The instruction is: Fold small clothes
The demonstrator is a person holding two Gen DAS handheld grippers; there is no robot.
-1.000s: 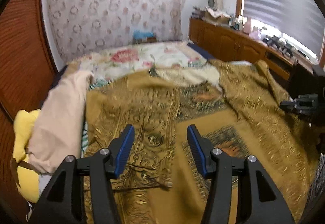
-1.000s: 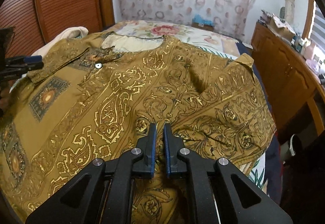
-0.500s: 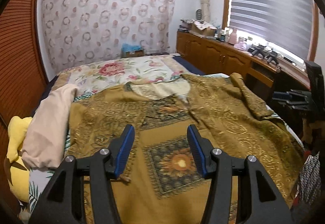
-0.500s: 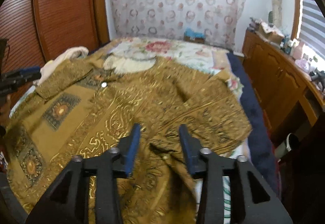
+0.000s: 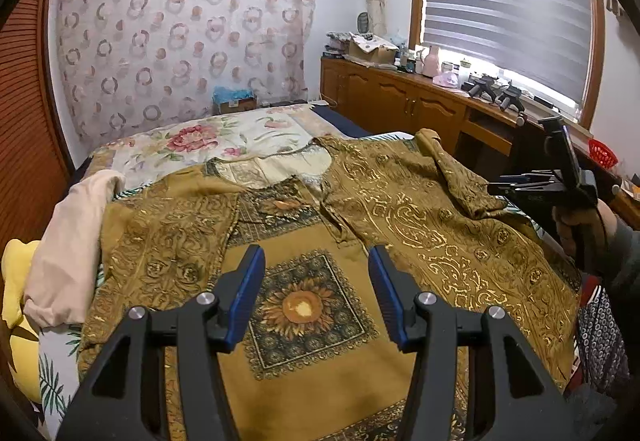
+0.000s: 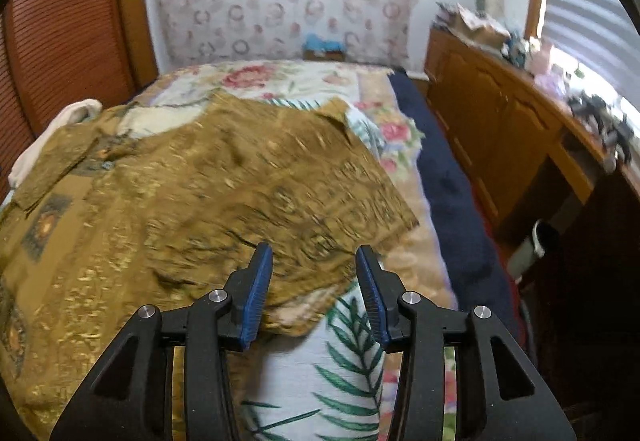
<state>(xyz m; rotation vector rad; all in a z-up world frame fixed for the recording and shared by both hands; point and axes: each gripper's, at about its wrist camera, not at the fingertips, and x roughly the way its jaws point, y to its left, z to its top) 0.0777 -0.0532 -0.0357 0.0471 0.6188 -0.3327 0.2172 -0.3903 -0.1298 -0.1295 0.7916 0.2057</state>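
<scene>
A shirt (image 5: pixel 420 209) lies spread flat across the near half of the bed (image 5: pixel 240 133), its neckline toward the far edge. A folded cloth (image 5: pixel 68 241) lies along the bed's left edge, touching the shirt. A cabinet (image 5: pixel 400 101) runs beside the bed's right edge.

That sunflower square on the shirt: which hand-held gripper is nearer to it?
Left. The left hand-held gripper hangs right over the sunflower square; the right hand-held gripper is off at the shirt's far side edge.
</scene>
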